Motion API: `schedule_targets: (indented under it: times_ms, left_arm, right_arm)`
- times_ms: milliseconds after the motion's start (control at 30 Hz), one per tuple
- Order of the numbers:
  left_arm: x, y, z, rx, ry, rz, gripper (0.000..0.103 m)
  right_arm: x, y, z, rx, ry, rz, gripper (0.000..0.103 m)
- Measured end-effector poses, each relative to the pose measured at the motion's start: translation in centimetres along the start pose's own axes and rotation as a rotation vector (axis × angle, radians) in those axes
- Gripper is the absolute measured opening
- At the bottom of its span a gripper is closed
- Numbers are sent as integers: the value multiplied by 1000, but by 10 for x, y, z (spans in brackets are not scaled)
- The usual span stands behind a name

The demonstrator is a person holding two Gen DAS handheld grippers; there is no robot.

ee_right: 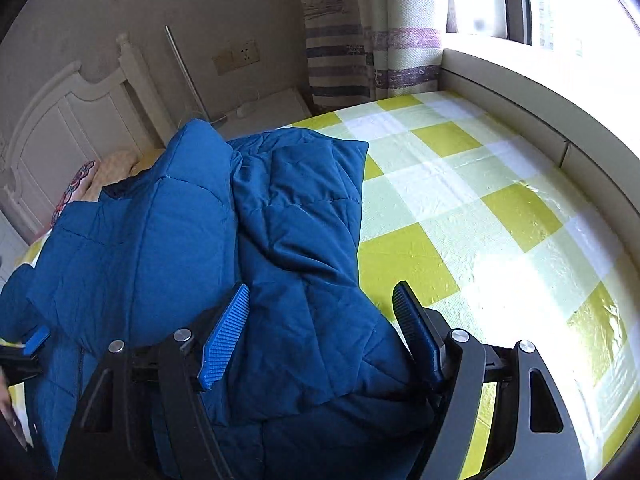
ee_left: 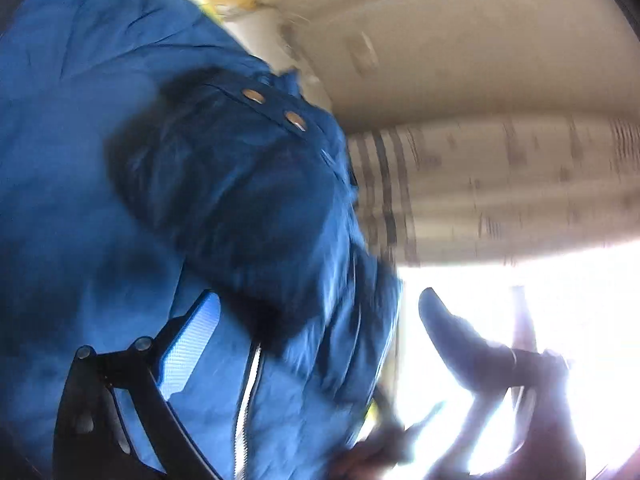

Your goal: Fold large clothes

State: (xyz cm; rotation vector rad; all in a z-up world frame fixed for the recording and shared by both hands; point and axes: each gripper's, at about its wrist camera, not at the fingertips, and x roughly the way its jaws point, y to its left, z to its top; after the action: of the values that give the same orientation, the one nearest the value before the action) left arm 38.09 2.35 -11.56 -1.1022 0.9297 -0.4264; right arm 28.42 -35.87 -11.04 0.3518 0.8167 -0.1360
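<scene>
A large blue quilted jacket [ee_right: 192, 240] lies bunched on the left half of a bed with a yellow-and-white checked sheet [ee_right: 460, 208]. My right gripper [ee_right: 320, 336] hovers over the jacket's near part, jaws open, and fabric lies beneath the gap without the pads pressing it. In the blurred, tilted left wrist view the jacket [ee_left: 240, 184] shows metal snaps and a white zipper [ee_left: 248, 396]. My left gripper [ee_left: 320, 340] stands wide open right at this fabric, gripping nothing. One blue pad of the left gripper [ee_right: 36, 340] peeks in at the right view's left edge.
A white headboard [ee_right: 68, 120] and a patterned pillow [ee_right: 88, 180] lie behind the jacket. A nightstand [ee_right: 264, 112] and a striped curtain [ee_right: 360, 52] stand at the far side. A padded ledge [ee_right: 540, 120] under the window runs along the bed's right edge.
</scene>
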Motion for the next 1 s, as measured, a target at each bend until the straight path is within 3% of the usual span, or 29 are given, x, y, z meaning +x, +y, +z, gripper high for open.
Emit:
schedule_targets:
  times_ms: [67,100,133,167,200,300,333,400,467,500,533,567,600,633,667,733,800,933,1000]
  left_arm:
    - [13,9,10,-83,-57,39,85]
    - [18,12,15,-110,-63,59,71]
    - [23,20,20,-148,-66,66,64]
    - [25,22,23,-152,-63,48,45]
    - [25,18,25,-116,-58,42,29]
    - [-5,-21,13,153,-201,192,17]
    - [-25,-50,-4,347,-313,282,17]
    - [-46,-76,-37,587,-443,359,17]
    - [-63,-85,-62,708,-511,439,17]
    - [-66,-84,-68,725,-506,489,23]
    - [-65,-80,-67,719,-481,536,27]
    - [-60,-70,-63,689,-417,604,39]
    - [-54,-62,-59,653,-358,652,62]
    - [-43,-43,-48,586,-265,699,70]
    - [-38,-28,-41,530,-206,711,76]
    - [-51,-10,-32,460,-183,685,76]
    - [-76,-14,-26,431,-276,655,76]
    - [-147,-38,-27,393,-624,671,82]
    - [-149,-58,-26,489,-617,684,82]
  right_arm:
    - [-3,-3,-2,6,3,9,72]
    - [-2,-5,-2,8,4,12,72]
    - [-1,-7,-1,11,6,16,72]
    - [-1,-8,-1,15,8,21,72]
    - [-1,-9,-1,19,10,25,72]
    - [0,-15,-1,40,17,50,72]
    - [-1,-17,-1,47,15,58,73]
    - [-1,-19,0,53,12,63,74]
    - [-2,-20,0,53,12,64,74]
    - [-1,-20,0,53,12,63,75]
    - [-1,-20,0,54,12,61,75]
    - [-1,-20,1,54,12,54,75]
    - [-1,-20,1,53,12,53,75]
    - [-1,-21,1,51,13,51,75]
    - [-1,-20,1,49,14,48,76]
    - [-1,-20,1,49,13,46,76]
    - [-1,-21,1,51,12,49,76]
    - [0,-21,1,48,13,43,76]
    - [0,-20,1,44,15,38,76]
